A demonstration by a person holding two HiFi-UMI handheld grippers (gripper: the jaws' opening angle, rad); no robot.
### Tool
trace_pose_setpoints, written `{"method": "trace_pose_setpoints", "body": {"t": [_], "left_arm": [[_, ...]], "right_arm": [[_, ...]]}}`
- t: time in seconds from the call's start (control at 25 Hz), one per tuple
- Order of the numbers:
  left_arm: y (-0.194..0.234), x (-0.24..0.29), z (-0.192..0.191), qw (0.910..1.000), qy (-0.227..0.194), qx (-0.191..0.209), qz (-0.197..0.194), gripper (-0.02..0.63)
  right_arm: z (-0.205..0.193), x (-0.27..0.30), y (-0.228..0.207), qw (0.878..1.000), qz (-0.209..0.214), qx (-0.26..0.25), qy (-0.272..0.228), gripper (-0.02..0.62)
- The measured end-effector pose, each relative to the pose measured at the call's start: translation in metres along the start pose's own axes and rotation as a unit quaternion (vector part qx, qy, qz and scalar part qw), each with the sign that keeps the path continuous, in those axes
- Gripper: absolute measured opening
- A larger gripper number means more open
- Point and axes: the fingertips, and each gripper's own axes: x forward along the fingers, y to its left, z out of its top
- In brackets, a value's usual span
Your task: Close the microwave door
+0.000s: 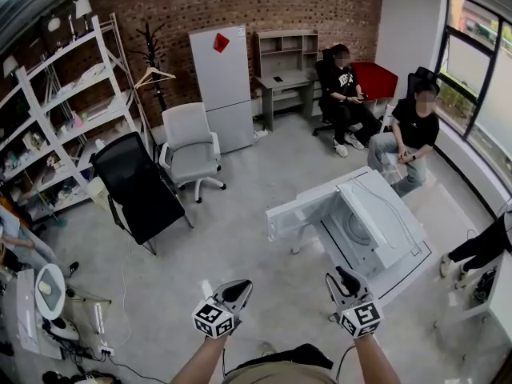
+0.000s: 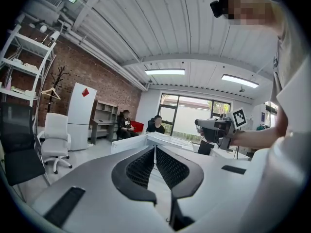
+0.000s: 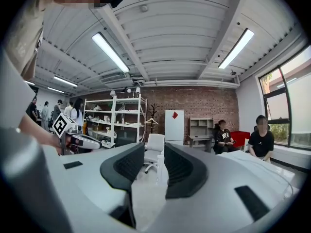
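The white box-shaped microwave (image 1: pixel 382 224) sits right of centre in the head view, a flat pale top facing up and a round window on the side turned toward the camera. Its white door panel (image 1: pixel 308 204) stands swung out to the left, well clear of the body, so the opening is uncovered.

Below it, at the bottom edge, the right gripper (image 1: pixel 342 278) points toward the microwave without touching it. In the right gripper view its dark pads stand apart with a narrow gap and nothing between them. The left gripper (image 1: pixel 240 288), lower centre, has its pads pressed together at the tips, empty, as the left gripper view shows.

A black mesh office chair (image 1: pixel 136 186) and a white office chair (image 1: pixel 190 146) stand at centre left on the grey floor (image 1: pixel 240 238).
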Motion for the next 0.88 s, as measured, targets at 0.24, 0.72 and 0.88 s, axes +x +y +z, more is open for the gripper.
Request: {"method": "trace_pose_setpoints", "body": {"t": [0.24,0.72,0.88], "left_arm": [[0.016,0.005,0.020,0.9999,0.000,0.005,0.014,0.005],[0.047,0.020,0.029,0.9971,0.003,0.002,0.076,0.005],[0.055,0.039,0.035,0.9963,0.005,0.001,0.086,0.005]], "right_arm": [[0.013,0.027,-0.006,1.000,0.017,-0.001,-0.005,0.126],[0.012,0.080,-0.030,0.997,0.074,-0.029,-0.006,0.126],[0.023,0.092,-0.048,0.995,0.088,-0.034,-0.009,0.126]]}}
